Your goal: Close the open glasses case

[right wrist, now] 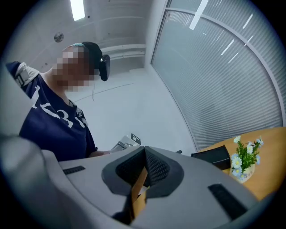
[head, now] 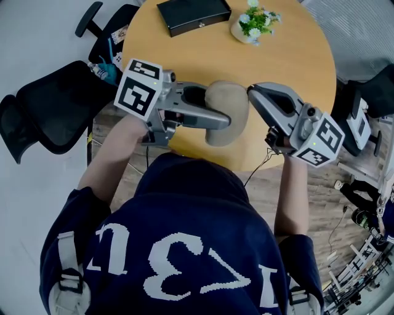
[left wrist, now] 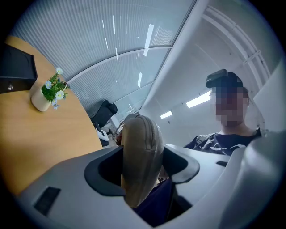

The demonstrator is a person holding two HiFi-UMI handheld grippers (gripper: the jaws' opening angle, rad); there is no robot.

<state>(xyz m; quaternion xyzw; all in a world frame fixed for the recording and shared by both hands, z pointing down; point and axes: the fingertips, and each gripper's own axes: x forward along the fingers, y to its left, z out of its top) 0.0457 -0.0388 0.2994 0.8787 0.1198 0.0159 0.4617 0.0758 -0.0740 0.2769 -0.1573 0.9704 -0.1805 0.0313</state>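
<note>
Left claw (left wrist: 145,166) on rounded, soft tan case (left wrist: 139,138)

Left gripper (head: 218,106) level, jaws gripping wide; right gripper (head: 249,91) level, jaws together

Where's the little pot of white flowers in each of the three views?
Head view: flower pot, top edge, right of centre.
Left gripper view: flower pot at far left, upper half.
Right gripper view: flower pot at lower right.
Shared landmark: the black box beside it.

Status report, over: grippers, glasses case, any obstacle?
Left gripper shut on glasses case above table edge. Right gripper shut, empty, tip beside case. Nothing in the way.
</note>
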